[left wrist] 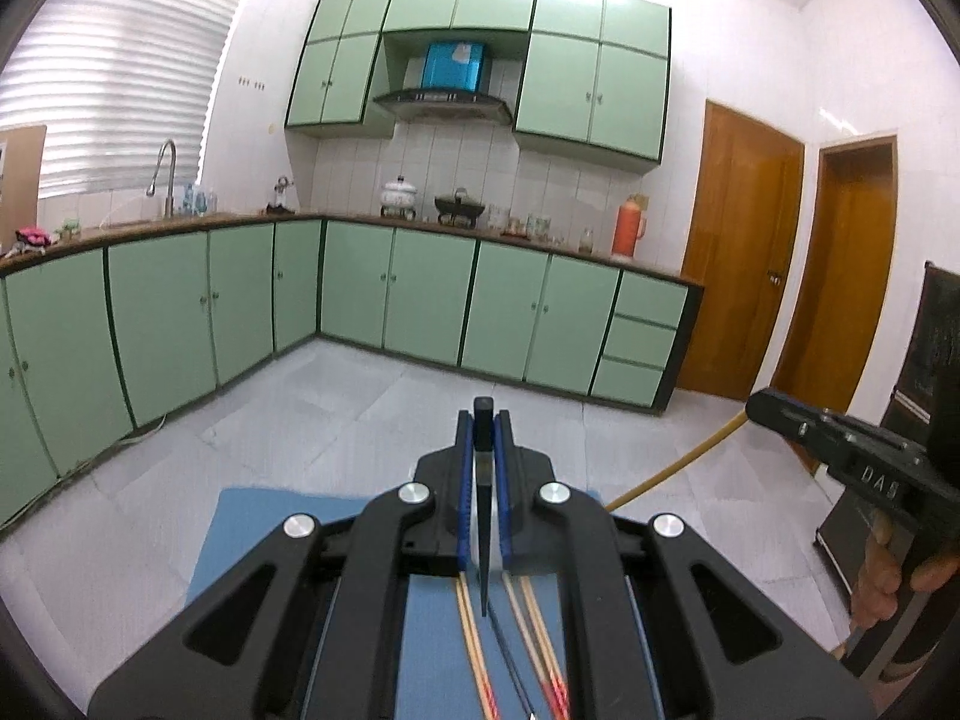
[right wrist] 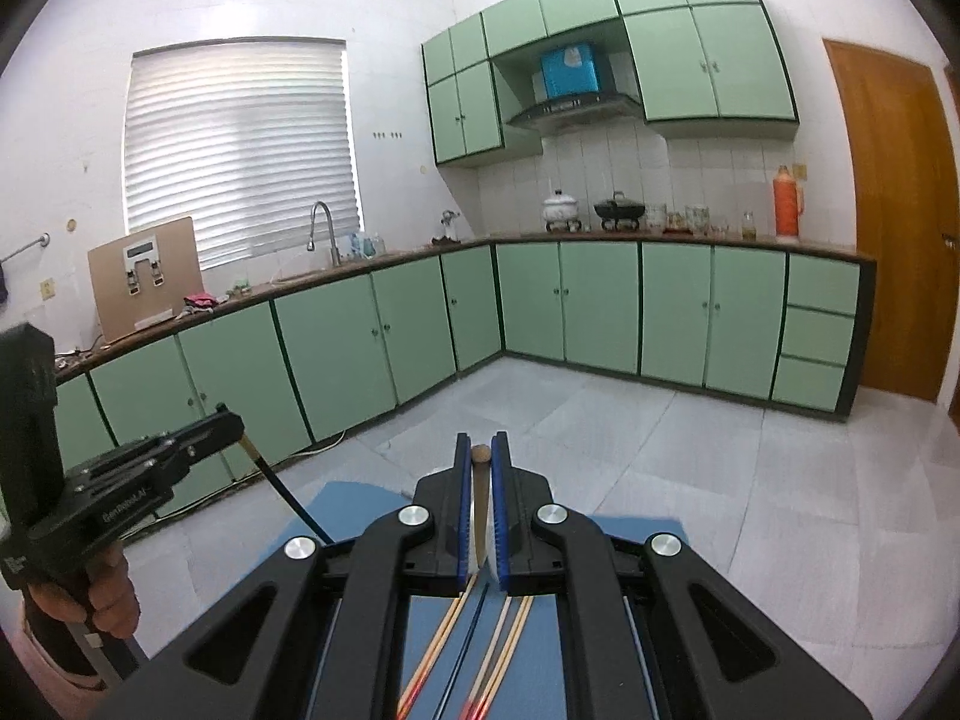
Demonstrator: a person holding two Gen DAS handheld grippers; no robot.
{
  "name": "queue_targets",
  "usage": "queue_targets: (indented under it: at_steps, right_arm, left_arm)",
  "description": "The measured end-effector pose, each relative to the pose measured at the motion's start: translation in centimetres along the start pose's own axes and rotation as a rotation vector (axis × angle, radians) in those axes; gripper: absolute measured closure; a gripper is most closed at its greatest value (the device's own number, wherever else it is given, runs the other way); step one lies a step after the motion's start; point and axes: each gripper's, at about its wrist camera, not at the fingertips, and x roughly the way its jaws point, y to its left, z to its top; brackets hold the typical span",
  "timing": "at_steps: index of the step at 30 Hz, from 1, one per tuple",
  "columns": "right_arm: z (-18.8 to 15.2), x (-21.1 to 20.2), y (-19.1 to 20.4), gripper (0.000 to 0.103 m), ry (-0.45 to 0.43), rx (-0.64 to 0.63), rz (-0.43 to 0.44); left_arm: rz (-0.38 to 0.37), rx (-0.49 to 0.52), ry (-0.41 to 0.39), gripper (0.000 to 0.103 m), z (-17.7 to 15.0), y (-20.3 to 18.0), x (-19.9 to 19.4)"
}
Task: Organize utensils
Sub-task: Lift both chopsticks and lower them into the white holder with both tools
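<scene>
Black linkage of the left gripper (left wrist: 483, 420) fills the foreground of the left wrist view; its blue pads are pinched on a dark chopstick (left wrist: 483, 540), blunt end poking past the fingertips, tapered tip pointing back toward the camera. Below, on a blue mat (left wrist: 252, 540), lie more chopsticks (left wrist: 474, 648), pale with red-banded ends, plus a dark one. At right, the right gripper (left wrist: 757, 405) holds a tan chopstick (left wrist: 678, 468) angled down toward the mat.

Right wrist view: right gripper (right wrist: 481, 450) clamped narrow on the tan chopstick (right wrist: 480, 492), rounded end just proud of the fingertips. Left gripper (right wrist: 237, 420) at left carries the dark chopstick (right wrist: 288, 498), slanting down to the mat (right wrist: 354, 498).

Risks, as judged: each stick is gripped near one end, so the long free length could pivot or slip out with a quick swing; the two could also cross.

Hard to make out: mat edges and the loose sticks' ends are cut off by the linkages. No holder or tray visible, so the destination is unknown.
</scene>
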Motion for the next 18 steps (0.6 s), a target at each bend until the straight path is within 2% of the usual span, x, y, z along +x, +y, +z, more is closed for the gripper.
queue_targets:
  at_steps: [7, 10, 15, 18]
  right_arm:
    - [2.9, 2.1, -0.1, 0.097, -0.022, -0.020, -0.003]
    - [3.9, 3.8, -0.4, 0.097, -0.014, -0.022, -0.001]
    - [4.0, 7.7, -0.7, 0.097, 0.041, -0.028, -0.012]
    - [3.1, 10.1, -1.0, 0.097, 0.086, -0.030, -0.013]
  left_arm:
    - [0.010, 0.020, -0.103, 0.097, 5.1, -1.0, 2.8]
    - [0.029, 0.033, -0.128, 0.097, 6.2, -1.3, 5.1]
    - [0.060, 0.040, -0.113, 0.097, 6.0, -1.2, 9.8]
    - [0.069, 0.036, -0.062, 0.097, 4.9, -0.6, 13.2]
